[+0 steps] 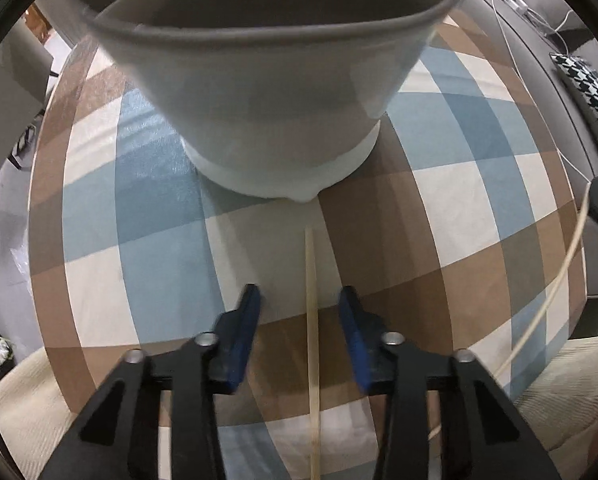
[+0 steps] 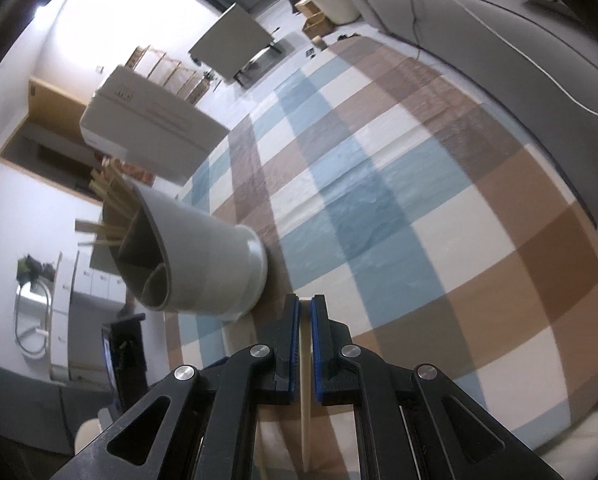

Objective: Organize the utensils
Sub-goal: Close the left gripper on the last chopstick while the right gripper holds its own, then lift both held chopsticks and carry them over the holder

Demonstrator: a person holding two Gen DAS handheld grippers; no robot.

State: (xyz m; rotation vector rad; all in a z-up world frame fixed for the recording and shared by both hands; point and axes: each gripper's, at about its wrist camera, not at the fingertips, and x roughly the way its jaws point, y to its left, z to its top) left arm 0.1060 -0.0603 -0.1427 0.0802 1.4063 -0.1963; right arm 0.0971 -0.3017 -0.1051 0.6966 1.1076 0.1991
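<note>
Chopsticks are going into the grey holder [image 2: 203, 256] on the checked tablecloth [image 2: 379, 200]. Right gripper [image 2: 305, 312] pinches one chopstick [image 2: 303, 392] tight. Left gripper [image 1: 299, 300] straddles another chopstick [image 1: 311, 320] on the cloth, pads not yet touching. Closing off-centre could roll it away.

- A checked cloth [image 2: 379, 184] in blue, brown and cream covers the table.
- A grey sofa [image 2: 499, 40] stands behind it, white cables trailing across.
- White walls [image 2: 27, 128] glare bright.
- A houndstooth cushion [image 1: 591, 84] lies on the sofa.
</note>
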